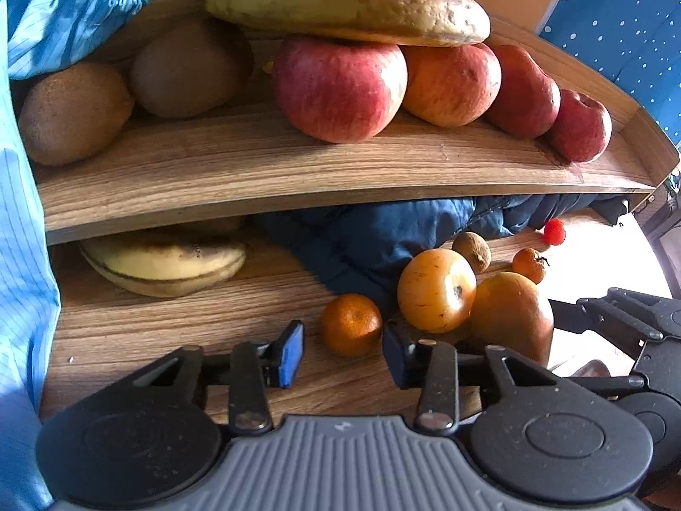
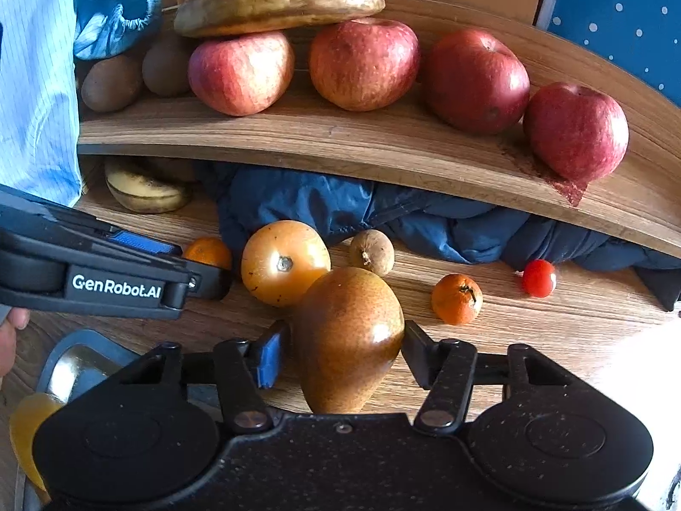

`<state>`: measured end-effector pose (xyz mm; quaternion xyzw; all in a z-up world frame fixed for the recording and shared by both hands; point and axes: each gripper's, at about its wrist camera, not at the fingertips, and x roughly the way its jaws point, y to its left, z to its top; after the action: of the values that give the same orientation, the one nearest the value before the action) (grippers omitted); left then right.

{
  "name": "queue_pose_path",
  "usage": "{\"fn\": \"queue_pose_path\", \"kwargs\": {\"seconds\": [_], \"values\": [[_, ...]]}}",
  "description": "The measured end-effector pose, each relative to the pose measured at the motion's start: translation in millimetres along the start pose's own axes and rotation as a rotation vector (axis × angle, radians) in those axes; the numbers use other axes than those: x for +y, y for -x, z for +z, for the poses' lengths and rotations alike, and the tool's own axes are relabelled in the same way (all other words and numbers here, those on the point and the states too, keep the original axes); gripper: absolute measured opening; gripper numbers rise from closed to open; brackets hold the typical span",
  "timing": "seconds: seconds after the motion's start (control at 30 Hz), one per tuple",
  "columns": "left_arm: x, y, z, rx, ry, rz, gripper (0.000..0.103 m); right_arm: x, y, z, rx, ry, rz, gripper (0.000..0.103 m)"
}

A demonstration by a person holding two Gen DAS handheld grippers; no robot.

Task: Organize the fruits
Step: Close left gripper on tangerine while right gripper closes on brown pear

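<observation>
**Both claws low over loose fruit on table**

Left wrist view: the left claw (image 1: 342, 351) is held wide open w/ nothing gripped. A mandarin (image 1: 351, 324) is seen just ahead of the gap between the fingers, resting on the table (image 1: 170, 323). A round orange-yellow fruit (image 1: 436, 289) and a pear (image 1: 513, 315) lie to the right, touching each other. A small brown fruit (image 1: 471, 251), a 2nd mandarin (image 1: 529, 265) and a small red fruit (image 1: 554, 231) are scattered farther back. On the shelf (image 1: 255, 187) above, 4 apples (image 1: 339, 89) are lined up, w/ bananas (image 1: 347, 6) on top and 2 kiwis (image 1: 74, 113) at left. One more banana (image 1: 164, 265) is tucked under the shelf, beside blue cloth (image 1: 361, 238).

Right wrist view: the right claw (image 2: 345, 355) is spread open around the pear (image 2: 348, 336), which lies between the fingers; contact w/ the pads can't be told, so no firm grip is shown. The left claw (image 2: 200, 272) is seen at left, next to the mandarin (image 2: 208, 252).
</observation>
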<state>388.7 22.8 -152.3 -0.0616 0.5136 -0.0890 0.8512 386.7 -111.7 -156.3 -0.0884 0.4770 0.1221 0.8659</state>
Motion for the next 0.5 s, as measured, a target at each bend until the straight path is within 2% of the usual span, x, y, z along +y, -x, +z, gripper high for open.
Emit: {"fn": "queue_pose_path", "kwargs": {"seconds": [0.23, 0.33, 0.5], "values": [[1.4, 0.0, 0.4, -0.013, 0.006, -0.007, 0.042, -1.0, -4.2, 0.0, 0.001, -0.005, 0.002, 0.058], [0.7, 0.2, 0.4, -0.015, -0.002, -0.016, 0.034, -0.4, -4.7, -0.3, -0.002, -0.006, -0.002, 0.056], [-1.6, 0.1, -0.9, -0.017, -0.011, -0.016, 0.033, -1.9, -2.5, -4.8, -0.019, -0.017, -0.002, 0.055]]}}
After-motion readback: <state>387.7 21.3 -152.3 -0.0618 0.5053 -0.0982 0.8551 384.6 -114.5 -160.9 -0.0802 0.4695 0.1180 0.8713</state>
